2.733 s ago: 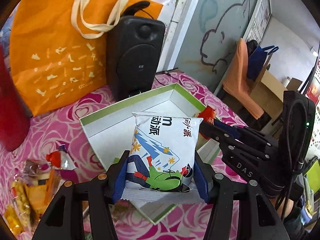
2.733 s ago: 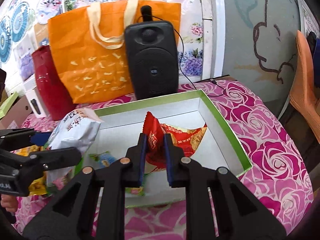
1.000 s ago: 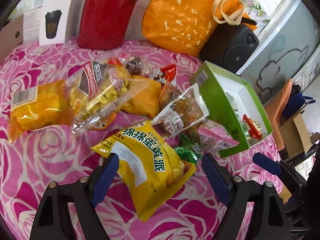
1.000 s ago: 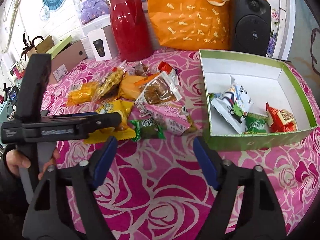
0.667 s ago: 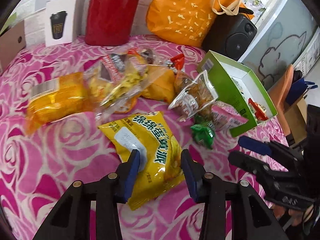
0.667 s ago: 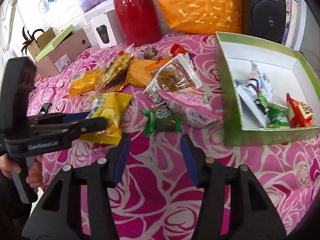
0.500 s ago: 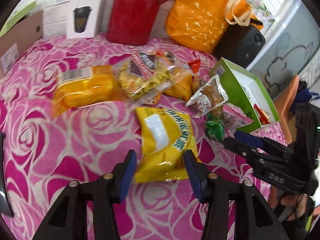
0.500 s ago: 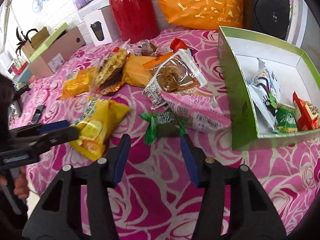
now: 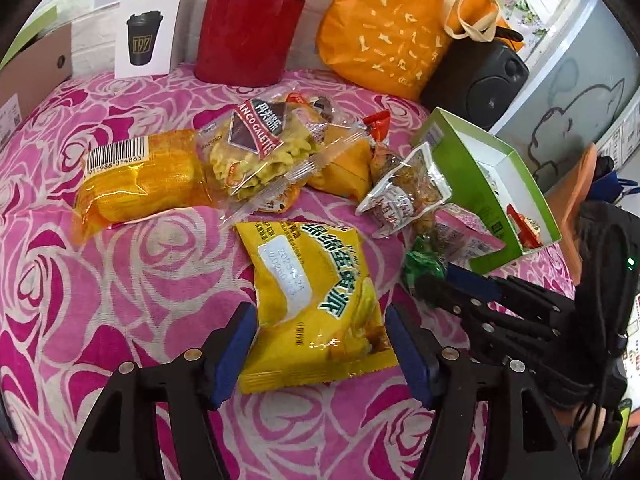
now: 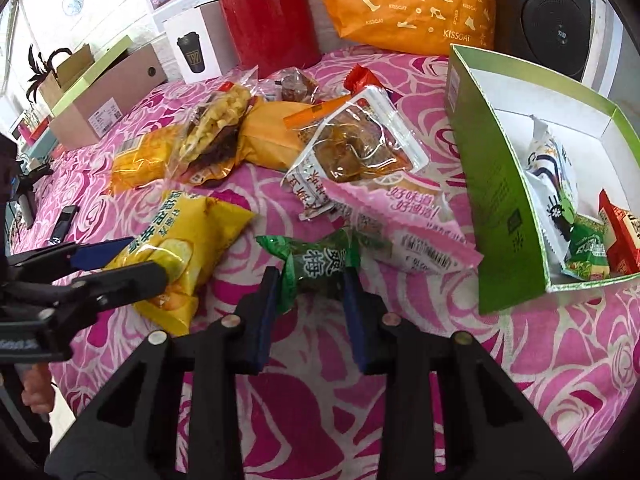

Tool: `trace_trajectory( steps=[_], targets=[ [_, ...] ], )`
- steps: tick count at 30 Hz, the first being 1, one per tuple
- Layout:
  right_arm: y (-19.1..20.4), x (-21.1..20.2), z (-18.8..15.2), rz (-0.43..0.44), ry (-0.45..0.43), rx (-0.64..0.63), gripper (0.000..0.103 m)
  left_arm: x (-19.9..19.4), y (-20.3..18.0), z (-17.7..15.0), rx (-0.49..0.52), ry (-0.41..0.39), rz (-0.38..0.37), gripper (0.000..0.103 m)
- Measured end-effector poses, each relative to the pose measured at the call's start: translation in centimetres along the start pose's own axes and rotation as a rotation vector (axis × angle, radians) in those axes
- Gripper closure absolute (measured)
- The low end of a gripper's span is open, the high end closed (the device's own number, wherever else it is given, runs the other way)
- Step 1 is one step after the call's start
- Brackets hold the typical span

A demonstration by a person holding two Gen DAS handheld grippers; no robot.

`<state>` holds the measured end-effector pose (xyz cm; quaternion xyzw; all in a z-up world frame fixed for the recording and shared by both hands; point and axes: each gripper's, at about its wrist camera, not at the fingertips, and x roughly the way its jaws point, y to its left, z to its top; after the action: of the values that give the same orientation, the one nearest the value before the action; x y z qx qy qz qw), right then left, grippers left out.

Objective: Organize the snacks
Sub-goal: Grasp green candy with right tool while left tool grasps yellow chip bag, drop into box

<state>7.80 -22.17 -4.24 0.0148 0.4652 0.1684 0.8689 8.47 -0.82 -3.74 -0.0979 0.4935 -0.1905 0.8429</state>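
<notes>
Left gripper [image 9: 318, 344] wide open, straddling yellow packet [image 9: 316, 300]; right gripper [image 10: 312, 300] part open around green packet [image 10: 316, 266], contact unclear.

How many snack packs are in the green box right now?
3 visible in the green box: a white pack leaning on the near wall, a small green pack beside it, and a red pack at the right end. More could be hidden behind the wall.
</notes>
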Motion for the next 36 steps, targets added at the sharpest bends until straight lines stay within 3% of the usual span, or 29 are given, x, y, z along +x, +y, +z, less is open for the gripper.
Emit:
trace_trajectory(
  steps=[3, 6, 11, 20, 24, 30, 36],
  targets=[
    [-0.1, 0.5, -0.2, 0.011, 0.005, 0.012, 0.069, 0.7, 0.5, 0.2, -0.008, 0.007, 0.012, 0.037],
    [0.1, 0.5, -0.2, 0.009, 0.002, 0.009, 0.069, 1.2, 1.0, 0.1, -0.025, 0.023, -0.025, 0.055],
    [-0.1, -0.1, -0.4, 0.029, -0.003, 0.018, 0.071, -0.1, -0.3, -0.2, 0.022, -0.008, -0.013, 0.072],
    [0.5, -5.0, 0.2, 0.099, -0.113, 0.006, 0.071, -4.4, -3.3, 0.6, 0.092, -0.096, -0.055, 0.075],
    [-0.3, -8.1, 0.5, 0.084, -0.197, 0.016, 0.071, -6.1, -5.1, 2.2, 0.135, -0.149, -0.090, 0.075],
    [-4.1, -12.2, 1.0, -0.038, -0.312, 0.077, 0.071, -5.9, -9.8, 5.5, 0.231, -0.182, -0.150, 0.075],
    [-9.3, -13.7, 0.6, -0.148, -0.334, 0.184, 0.070, -3.2, -14.8, 8.2, 0.312, -0.166, -0.205, 0.075]
  ],
)
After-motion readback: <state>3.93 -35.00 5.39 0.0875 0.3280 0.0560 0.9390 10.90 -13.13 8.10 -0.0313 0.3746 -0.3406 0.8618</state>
